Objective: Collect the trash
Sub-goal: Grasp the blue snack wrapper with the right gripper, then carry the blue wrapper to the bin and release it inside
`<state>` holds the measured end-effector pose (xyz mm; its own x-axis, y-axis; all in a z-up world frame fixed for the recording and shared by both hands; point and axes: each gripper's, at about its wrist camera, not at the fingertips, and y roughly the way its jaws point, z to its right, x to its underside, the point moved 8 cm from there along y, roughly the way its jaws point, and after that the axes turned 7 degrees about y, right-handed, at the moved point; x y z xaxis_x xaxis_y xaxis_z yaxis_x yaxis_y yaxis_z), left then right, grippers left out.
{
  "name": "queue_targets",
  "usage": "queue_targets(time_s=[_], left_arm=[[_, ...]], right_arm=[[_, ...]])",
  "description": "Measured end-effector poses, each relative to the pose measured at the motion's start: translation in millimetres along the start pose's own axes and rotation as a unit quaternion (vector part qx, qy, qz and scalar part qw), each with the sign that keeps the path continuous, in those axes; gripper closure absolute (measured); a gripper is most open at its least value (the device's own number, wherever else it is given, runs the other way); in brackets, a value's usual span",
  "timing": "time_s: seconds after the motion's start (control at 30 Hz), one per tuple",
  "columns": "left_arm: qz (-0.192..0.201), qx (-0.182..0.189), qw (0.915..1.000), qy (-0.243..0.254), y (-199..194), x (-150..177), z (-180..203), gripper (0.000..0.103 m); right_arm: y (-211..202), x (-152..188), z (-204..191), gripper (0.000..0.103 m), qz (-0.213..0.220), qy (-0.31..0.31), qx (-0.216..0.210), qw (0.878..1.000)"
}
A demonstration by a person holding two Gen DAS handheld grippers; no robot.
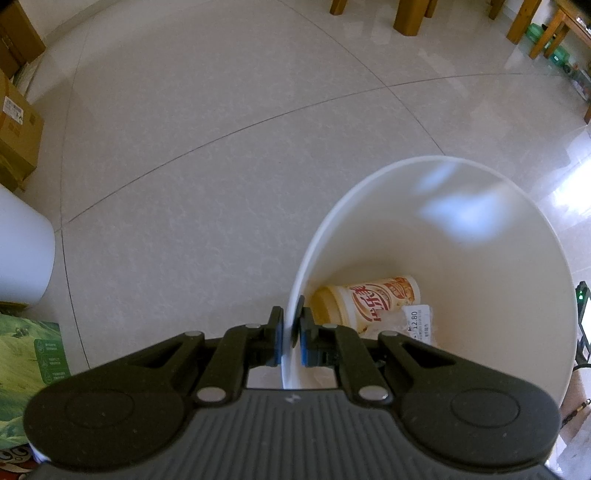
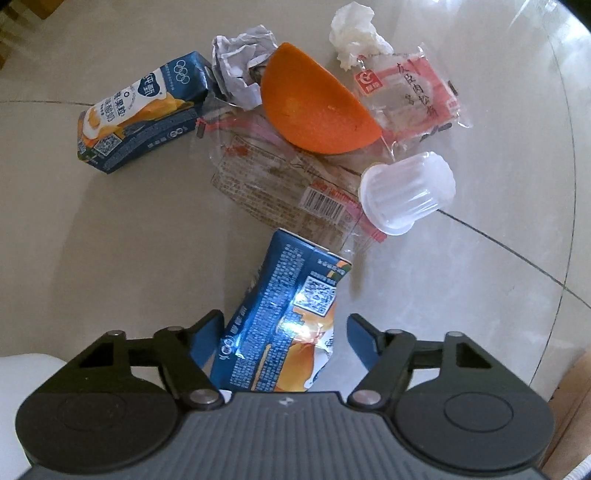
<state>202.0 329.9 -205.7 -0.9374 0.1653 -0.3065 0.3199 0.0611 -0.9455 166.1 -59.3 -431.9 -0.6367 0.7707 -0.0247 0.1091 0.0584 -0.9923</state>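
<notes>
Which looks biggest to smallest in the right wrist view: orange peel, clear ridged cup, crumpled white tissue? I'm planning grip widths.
1. orange peel
2. clear ridged cup
3. crumpled white tissue

The tissue lies farthest away, so the cup-tissue order is unsure.

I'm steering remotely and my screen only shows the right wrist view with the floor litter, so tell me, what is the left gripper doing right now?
Observer: The left gripper is shut on the rim of a round white plastic bin; one of its fingers is outside the wall, the other inside.
Operator: Is anything in that bin already?
Observer: Yes, a cream paper drink cup with red lettering lies on its side at the bottom.
Operator: Only that?
Observer: A clear crumpled wrapper with a white price label lies beside the cup.
</notes>
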Motion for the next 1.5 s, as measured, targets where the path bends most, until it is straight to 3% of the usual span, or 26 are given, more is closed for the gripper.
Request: queue_targets(time_s=[0.43, 0.7, 0.87, 1.23, 1.33, 1.5], left_arm=[[0.000, 0.001, 1.0000, 0.000, 0.3, -0.1, 0.3, 0.096], [0.000, 0.000, 1.0000, 0.001, 0.2, -0.3, 0.2, 0.096], [0.000, 0.000, 1.0000, 0.000, 0.2, -0.1, -0.6, 0.096], [0.001, 0.000, 1.0000, 0.000, 1.0, 0.7, -1.3, 0.096], [0.001, 0.000, 1.0000, 0.000, 0.9, 0.5, -1.3, 0.096], [0.001, -0.003, 1.0000, 0.001, 0.6, 0.3, -0.7, 0.096]], right_arm=[[-12.4, -2.5, -4.4, 0.035, -0.013, -0.029, 0.006, 0.999], [-55.8, -6.9, -20.7, 0.036, -0.001, -0.116, 0.011, 0.993], [-99.8, -13.8, -29.8, 0.036, 0.015, -0.181, 0.009, 0.983], [-189.4, -1.2, -45.6, 0.037, 0.022, -0.255, -0.022, 0.967], [-222.8, 12.7, -57.1, 0.037, 0.024, -0.285, -0.042, 0.957], [-288.9, 42.7, -91.2, 0.037, 0.042, -0.347, -0.098, 0.932]])
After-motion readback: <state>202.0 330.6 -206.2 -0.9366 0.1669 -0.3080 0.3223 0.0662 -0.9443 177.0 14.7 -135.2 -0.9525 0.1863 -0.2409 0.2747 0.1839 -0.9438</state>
